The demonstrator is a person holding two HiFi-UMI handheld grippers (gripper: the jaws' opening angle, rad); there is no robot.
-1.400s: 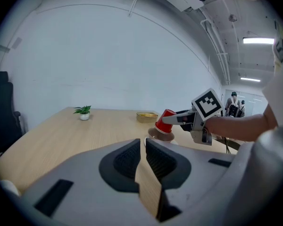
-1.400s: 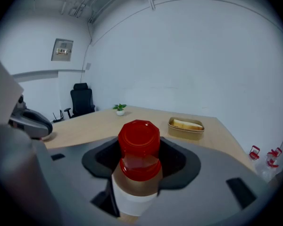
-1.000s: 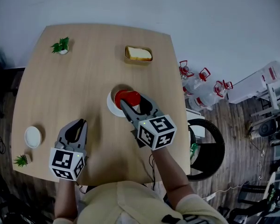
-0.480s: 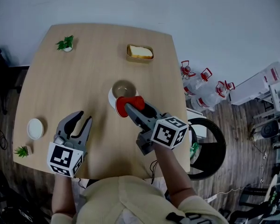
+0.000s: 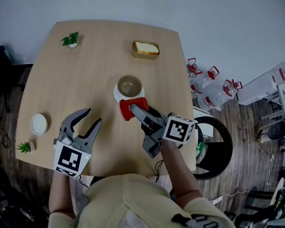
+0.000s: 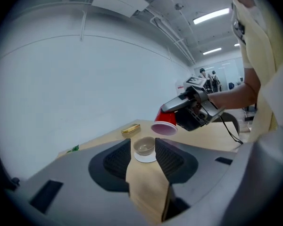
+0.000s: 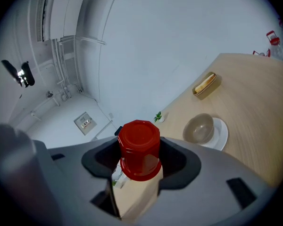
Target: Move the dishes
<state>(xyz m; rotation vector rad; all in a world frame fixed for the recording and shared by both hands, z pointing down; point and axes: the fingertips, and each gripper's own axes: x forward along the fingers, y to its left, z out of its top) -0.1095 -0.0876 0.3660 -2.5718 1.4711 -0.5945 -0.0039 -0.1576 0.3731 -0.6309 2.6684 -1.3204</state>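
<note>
**Red cup in the air, the rest of the dishes left to move**

We have the red cup (image 5: 131, 109) clamped between the pads of our right gripper (image 5: 136, 111). It hangs tilted, mouth downward, just beside the bowl (image 5: 129, 86). It looks like smooth plastic, tapered, pale inside. Our left gripper (image 5: 93, 117) has just been opening, and its jaws stand wide with nothing between them. The round, glossy beige bowl sits on a flat white saucer (image 5: 118, 95) on the pale wood-grain table (image 5: 76, 75). We judge the job barely begun: the cup needs setting down, and the bowl and saucer wait.
</note>
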